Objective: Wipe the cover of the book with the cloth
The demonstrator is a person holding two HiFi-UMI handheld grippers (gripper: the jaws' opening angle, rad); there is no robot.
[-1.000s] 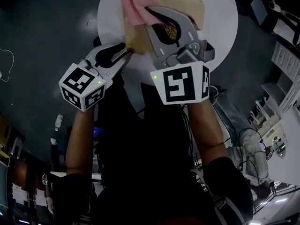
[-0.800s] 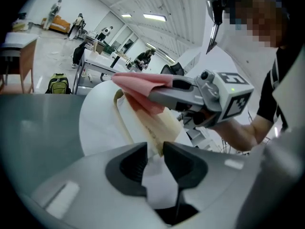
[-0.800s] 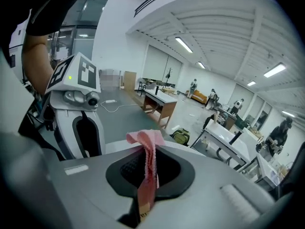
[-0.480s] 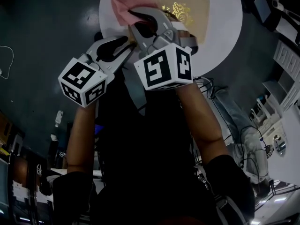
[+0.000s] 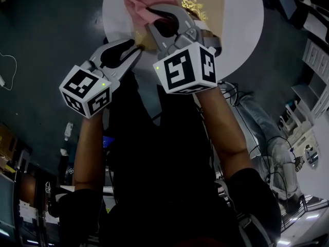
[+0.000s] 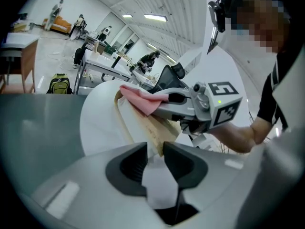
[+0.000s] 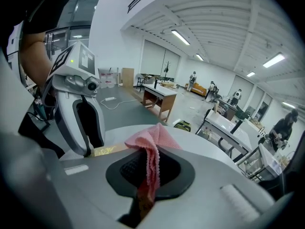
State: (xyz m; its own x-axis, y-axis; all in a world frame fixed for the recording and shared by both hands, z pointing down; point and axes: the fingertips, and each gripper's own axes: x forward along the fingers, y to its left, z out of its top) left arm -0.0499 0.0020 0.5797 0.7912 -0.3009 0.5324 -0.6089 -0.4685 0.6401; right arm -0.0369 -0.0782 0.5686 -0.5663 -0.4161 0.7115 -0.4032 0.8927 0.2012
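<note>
One tan, gold-ornamented book (image 5: 209, 5) is lying on the white worktop (image 5: 242, 31). Two grippers: the left gripper (image 5: 134, 46) is clamping its near-left corner, and the right gripper (image 5: 150, 12) is pinching one pink cloth (image 5: 134, 5) at its far-left.

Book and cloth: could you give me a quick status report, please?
Left gripper shut on book corner. Right gripper shut on pink cloth, at the book's far-left part. Nothing in the way.

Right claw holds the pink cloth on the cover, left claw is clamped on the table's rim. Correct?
No. The left claw is clamped on the near edge of the book, not the table rim, as the left gripper view shows. The right claw does hold the pink cloth on the cover.
</note>
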